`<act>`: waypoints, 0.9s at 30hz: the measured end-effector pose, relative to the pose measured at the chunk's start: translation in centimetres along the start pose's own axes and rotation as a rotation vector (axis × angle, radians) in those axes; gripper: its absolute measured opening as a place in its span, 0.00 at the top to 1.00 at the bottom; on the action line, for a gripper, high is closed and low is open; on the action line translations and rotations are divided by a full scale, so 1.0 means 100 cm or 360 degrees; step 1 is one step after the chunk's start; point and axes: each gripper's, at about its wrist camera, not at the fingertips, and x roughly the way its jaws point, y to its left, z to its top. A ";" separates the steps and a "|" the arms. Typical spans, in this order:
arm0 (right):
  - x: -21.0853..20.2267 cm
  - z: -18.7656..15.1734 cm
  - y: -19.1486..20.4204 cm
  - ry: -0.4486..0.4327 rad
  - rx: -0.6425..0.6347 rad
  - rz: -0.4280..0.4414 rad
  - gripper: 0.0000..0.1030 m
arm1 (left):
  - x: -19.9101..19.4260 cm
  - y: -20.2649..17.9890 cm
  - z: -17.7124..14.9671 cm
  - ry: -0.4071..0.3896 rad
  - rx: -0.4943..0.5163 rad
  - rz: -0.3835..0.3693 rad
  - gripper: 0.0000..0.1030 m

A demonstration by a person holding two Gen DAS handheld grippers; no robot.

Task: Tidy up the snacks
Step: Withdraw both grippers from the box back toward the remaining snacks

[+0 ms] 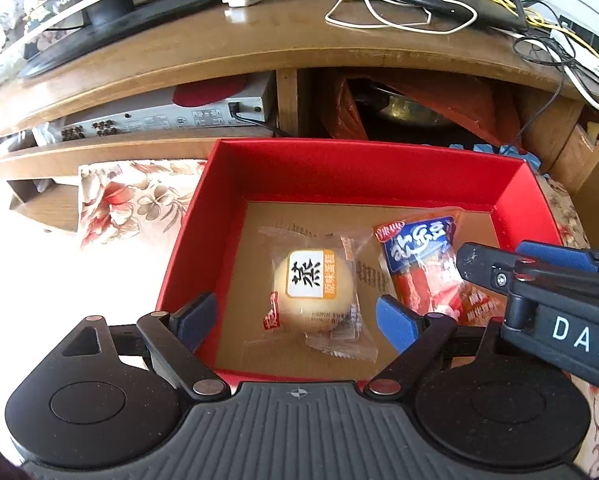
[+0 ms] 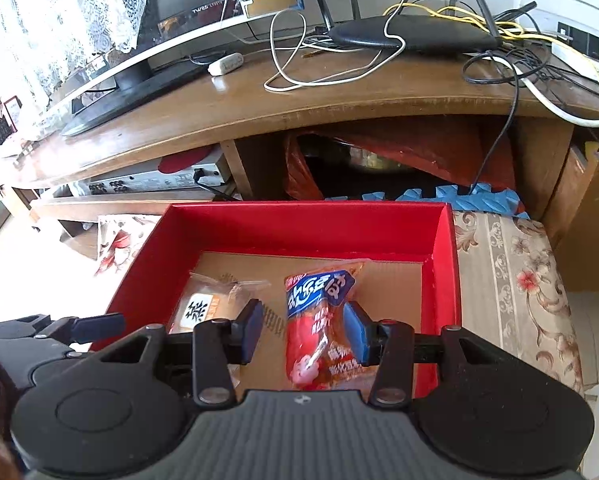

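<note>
Both grippers tilt steeply down over the red box (image 1: 379, 168). The left gripper (image 1: 295, 320) has its jaws wide apart, holding nothing; the wrapped steamed cake (image 1: 313, 292) lies on the box floor between and just ahead of them. The right gripper (image 2: 304, 330) has narrow jaws that seem to straddle the red sausage packet (image 2: 319, 320); whether they grip it is unclear. The wooden TV stand (image 2: 299, 96) rises beyond.

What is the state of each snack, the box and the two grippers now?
Red box: open, no lid on it.
Steamed cake: sealed, lying in the box.
Red sausage pack: sealed, lying in the box.
Left gripper: open, empty.
Right gripper: jaws narrow, gripping nothing.
</note>
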 end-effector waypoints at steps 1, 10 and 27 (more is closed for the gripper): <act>-0.002 -0.002 0.000 -0.0004 0.0002 0.0001 0.59 | -0.003 0.000 -0.001 -0.0006 0.0003 -0.0003 0.12; -0.026 -0.023 -0.004 0.0009 0.0030 -0.0021 0.59 | -0.019 0.004 -0.019 -0.0006 0.0014 -0.0030 0.12; -0.062 -0.069 -0.024 0.0085 0.0112 -0.0078 0.58 | -0.046 -0.012 -0.064 0.0055 0.0083 -0.0194 0.11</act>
